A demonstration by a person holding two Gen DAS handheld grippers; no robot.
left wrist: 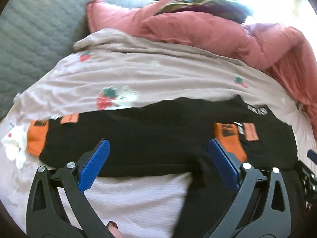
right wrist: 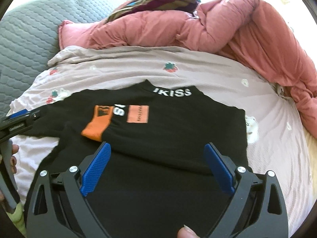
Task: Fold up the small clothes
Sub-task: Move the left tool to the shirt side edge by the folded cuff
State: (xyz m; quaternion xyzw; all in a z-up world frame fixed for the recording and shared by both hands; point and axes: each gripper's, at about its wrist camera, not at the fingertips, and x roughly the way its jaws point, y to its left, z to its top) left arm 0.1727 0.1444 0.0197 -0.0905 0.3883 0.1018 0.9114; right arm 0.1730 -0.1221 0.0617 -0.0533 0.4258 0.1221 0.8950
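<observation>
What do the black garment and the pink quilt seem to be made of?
Black garment: probably a soft matte knit, since it drapes limply and has ribbed orange cuffs. Pink quilt: seemingly padded woven fabric, puffy, finely creased, with a faint sheen.

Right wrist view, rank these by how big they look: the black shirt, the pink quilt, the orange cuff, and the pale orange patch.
Largest to smallest as seen here:
1. black shirt, though it lies nearest the camera
2. pink quilt, close behind, farther away
3. orange cuff and pale orange patch: too alike to rank
</observation>
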